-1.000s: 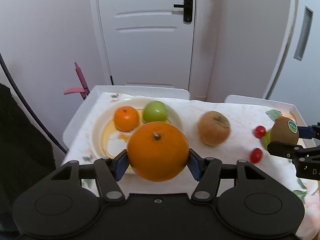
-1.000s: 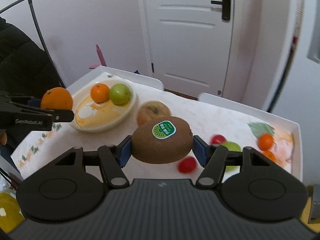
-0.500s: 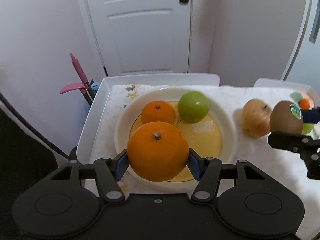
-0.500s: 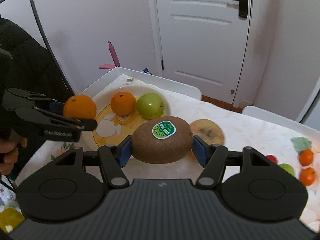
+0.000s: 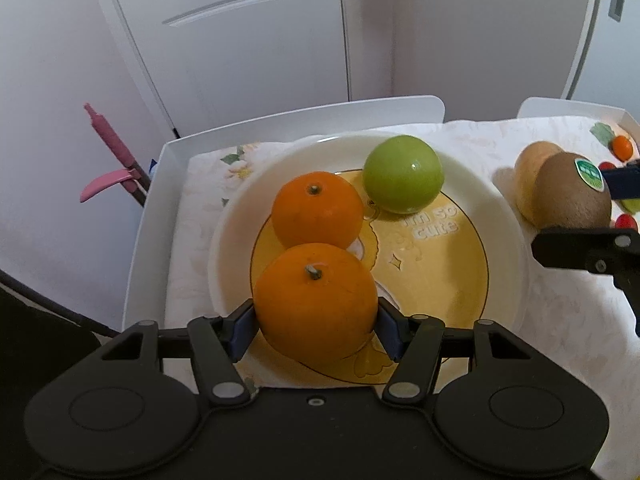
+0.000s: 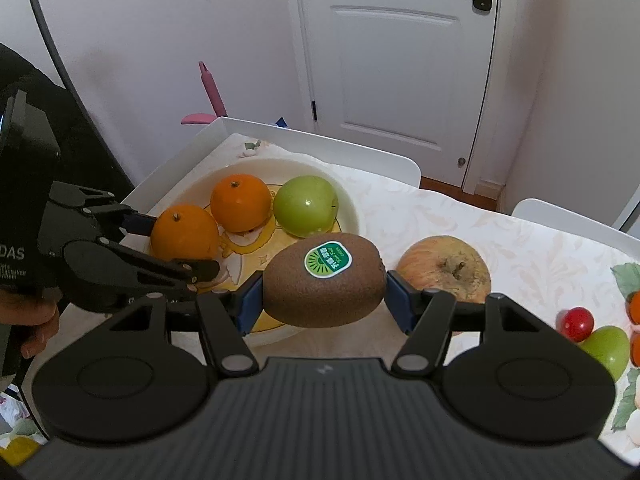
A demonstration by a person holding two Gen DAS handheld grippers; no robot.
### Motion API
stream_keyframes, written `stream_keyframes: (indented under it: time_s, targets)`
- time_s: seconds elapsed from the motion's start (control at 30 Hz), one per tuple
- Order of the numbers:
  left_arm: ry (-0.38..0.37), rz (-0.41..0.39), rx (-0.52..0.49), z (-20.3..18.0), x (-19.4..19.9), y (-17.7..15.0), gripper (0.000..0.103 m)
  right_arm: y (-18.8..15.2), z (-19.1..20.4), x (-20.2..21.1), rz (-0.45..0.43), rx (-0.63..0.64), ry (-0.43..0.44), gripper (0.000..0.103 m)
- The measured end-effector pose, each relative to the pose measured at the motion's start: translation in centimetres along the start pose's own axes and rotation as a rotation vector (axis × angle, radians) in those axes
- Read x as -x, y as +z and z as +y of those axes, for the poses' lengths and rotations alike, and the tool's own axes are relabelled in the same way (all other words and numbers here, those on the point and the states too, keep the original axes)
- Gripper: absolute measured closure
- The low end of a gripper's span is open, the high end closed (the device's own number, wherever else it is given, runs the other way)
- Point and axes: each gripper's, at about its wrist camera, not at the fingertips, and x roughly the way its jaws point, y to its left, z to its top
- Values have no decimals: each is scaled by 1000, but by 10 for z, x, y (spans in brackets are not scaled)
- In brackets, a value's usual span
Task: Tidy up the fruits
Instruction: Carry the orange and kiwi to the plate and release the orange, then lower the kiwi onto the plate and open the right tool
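My left gripper [image 5: 316, 330] is shut on a large orange [image 5: 316, 304], held over the near side of a cream and yellow plate [image 5: 500, 240]. On that plate lie a smaller orange [image 5: 318, 208] and a green apple [image 5: 402, 174]. My right gripper [image 6: 324, 306] is shut on a brown kiwi [image 6: 324, 286] with a green sticker, just right of the plate's rim [image 6: 352, 208]. The left gripper [image 6: 182, 248] with its orange [image 6: 184, 234] shows at the left of the right wrist view. The kiwi [image 5: 572, 196] also shows at the right of the left wrist view.
A russet apple [image 6: 444, 270] lies on the floral cloth right of the plate. Further right are a red cherry tomato [image 6: 576, 322], a small green fruit [image 6: 606, 348] and small oranges [image 6: 634, 308]. A white raised tray edge [image 5: 148, 220] borders the table. A white door [image 6: 400, 60] stands behind.
Both grippers have moved left toward the plate and lowered, still holding their fruit. The orange now hangs over the plate's near side and the kiwi sits close to its right rim.
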Motion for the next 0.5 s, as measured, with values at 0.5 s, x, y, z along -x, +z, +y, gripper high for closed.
stream_keyframes:
  time_s: [0.5]
  targets:
    - [-20, -73, 24, 10, 34, -17, 2, 16, 4, -7, 20, 49, 23, 25]
